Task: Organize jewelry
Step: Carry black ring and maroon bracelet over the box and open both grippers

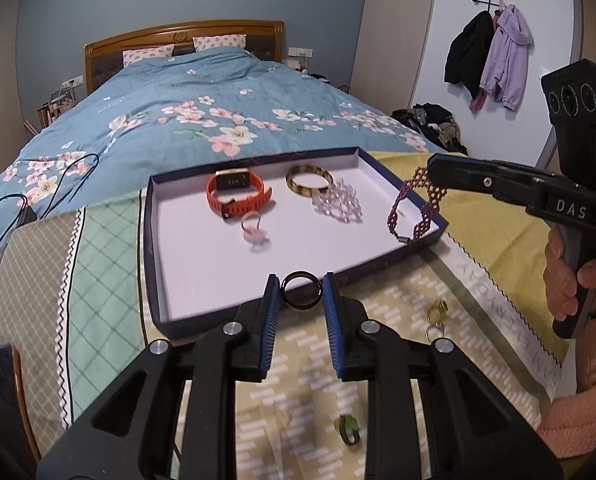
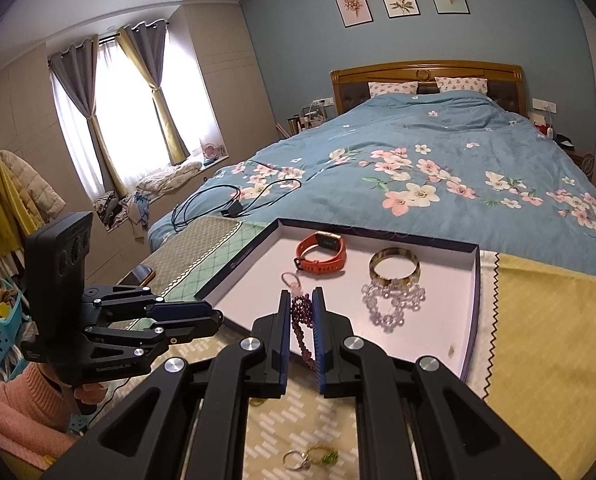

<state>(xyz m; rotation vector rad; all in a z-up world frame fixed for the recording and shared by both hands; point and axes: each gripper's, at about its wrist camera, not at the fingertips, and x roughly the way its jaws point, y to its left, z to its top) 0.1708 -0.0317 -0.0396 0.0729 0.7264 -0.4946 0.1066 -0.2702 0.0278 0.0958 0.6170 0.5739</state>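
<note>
Black and glossy, the ring sits pinched between the blue pads of my left gripper, its jaws pressed against its two sides, right over the near wall of the tray. My right gripper has its jaws nearly together on a purple beaded bracelet; in the left camera that bracelet hangs as a loop from the jaw tips above the tray's right wall.

Inside the tray, which is dark blue outside and white inside, I see an orange watch at the back, a brown and cream bangle to its right, a clear bead bracelet touching the bangle's near side, and a small pink ring lying just in front of the watch.

On the tabletop nearer to me, over the patterned cloth, a green ring lies between my left gripper's arms in that view, and a gold ring with a green stone sits off to the right beside a plain thin ring. A hand in a pink sleeve grips the right tool's handle. Beyond the tray spreads the bed with its blue flowered cover, a black cable lying on it.
</note>
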